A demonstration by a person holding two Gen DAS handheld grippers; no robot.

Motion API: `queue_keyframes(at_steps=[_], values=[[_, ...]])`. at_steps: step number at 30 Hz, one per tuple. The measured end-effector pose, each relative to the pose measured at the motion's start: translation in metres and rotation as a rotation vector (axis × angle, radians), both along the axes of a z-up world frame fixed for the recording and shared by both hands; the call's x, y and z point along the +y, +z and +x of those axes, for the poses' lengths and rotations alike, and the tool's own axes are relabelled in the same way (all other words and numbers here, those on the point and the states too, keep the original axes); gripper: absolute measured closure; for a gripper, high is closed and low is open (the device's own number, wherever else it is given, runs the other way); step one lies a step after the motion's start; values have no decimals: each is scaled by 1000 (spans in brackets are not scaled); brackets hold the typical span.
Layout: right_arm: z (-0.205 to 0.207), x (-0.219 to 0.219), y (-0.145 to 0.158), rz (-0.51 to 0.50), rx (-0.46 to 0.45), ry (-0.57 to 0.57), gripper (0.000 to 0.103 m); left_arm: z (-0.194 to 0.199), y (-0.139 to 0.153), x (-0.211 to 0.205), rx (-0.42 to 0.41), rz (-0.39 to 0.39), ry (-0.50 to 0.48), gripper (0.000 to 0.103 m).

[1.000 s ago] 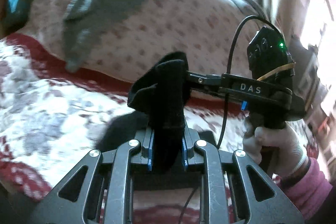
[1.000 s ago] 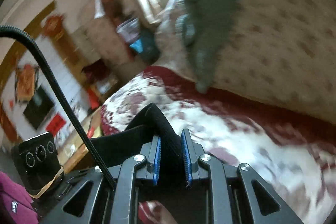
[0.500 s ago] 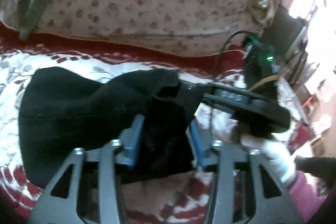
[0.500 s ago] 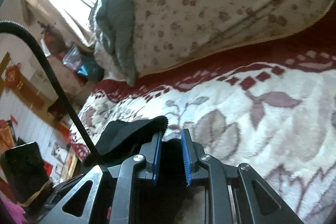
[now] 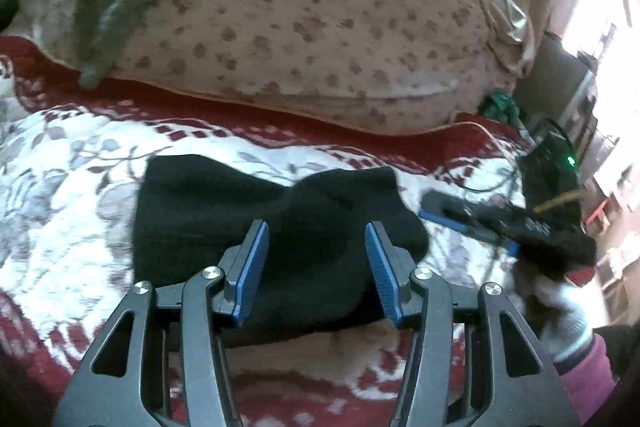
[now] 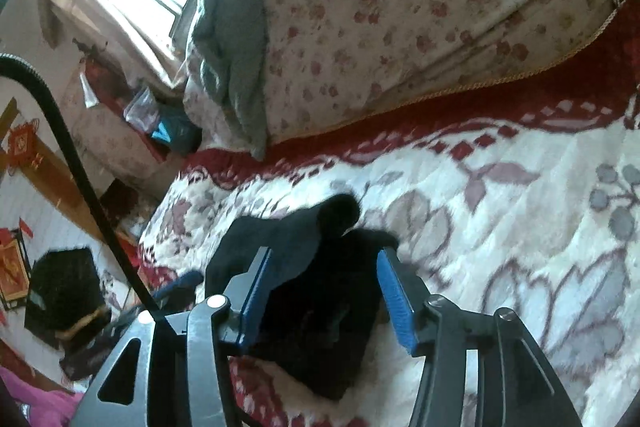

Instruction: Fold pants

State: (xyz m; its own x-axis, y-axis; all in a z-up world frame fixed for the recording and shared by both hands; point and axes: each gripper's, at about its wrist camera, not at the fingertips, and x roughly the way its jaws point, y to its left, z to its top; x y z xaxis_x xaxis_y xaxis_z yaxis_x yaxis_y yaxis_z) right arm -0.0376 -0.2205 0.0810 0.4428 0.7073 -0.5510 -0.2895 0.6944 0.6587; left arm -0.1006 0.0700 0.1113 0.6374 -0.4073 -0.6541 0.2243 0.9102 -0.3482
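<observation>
Black pants [image 5: 248, 227] bunched on floral blanket [image 5: 60, 187], right tongs [image 6: 324, 291] opening over them

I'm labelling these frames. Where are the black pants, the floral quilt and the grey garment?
black pants [image 5: 224, 227]: left wrist view, flat folded area.
floral quilt [image 5: 320, 27]: left wrist view, bulging middle.
grey garment [image 6: 232, 39]: right wrist view, hanging middle.

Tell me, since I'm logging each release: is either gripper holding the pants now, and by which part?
Nothing is held. The black pants lie on the blanket; the left gripper is open, the right gripper is opening, pads clear of the cloth.
</observation>
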Motion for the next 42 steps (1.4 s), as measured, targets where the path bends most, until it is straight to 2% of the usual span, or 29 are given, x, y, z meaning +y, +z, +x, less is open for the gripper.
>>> queue_keyframes(at_steps=[6,10,12,14,17,19,22,26,28,31,35,36,37,38,39,40,42], values=[[-6,21,-11,-15,52,25,50,0,-11,8,22,19,38,54],[-6,21,-9,17,63,12,50,1,-14,8,18,42,47,54],[-5,25,-12,-12,68,28,50,3,-17,10,25,39,56,54],[-5,32,-15,-63,50,61,68,6,-18,11,32,38,66,54],[-14,40,-13,-118,11,105,79,10,-17,16,18,60,89,54],[-23,42,-12,-108,2,132,79,16,-16,24,12,67,122,54],[-33,42,-19,-150,12,130,79,27,-20,31,21,90,151,54],[-34,34,-25,-114,37,87,79,40,-32,32,48,128,159,54],[-33,26,-16,-78,20,33,75,44,-36,34,57,141,164,54],[-25,13,-3,-43,-19,-35,45,45,-34,37,50,127,165,54],[1,21,-7,-39,6,-28,45,49,-36,35,49,147,166,54],[7,24,-8,-48,10,-25,46,52,-37,33,50,160,168,54],[14,29,-13,-54,22,-14,56,56,-39,31,53,180,172,54],[20,33,-17,-51,34,5,74,60,-41,29,55,195,178,54],[24,39,-19,-57,35,32,81,64,-43,29,57,210,185,54],[24,45,-19,-77,22,54,83,69,-47,29,68,234,193,54],[21,49,-15,-107,-14,80,87,73,-51,32,81,227,202,54]])
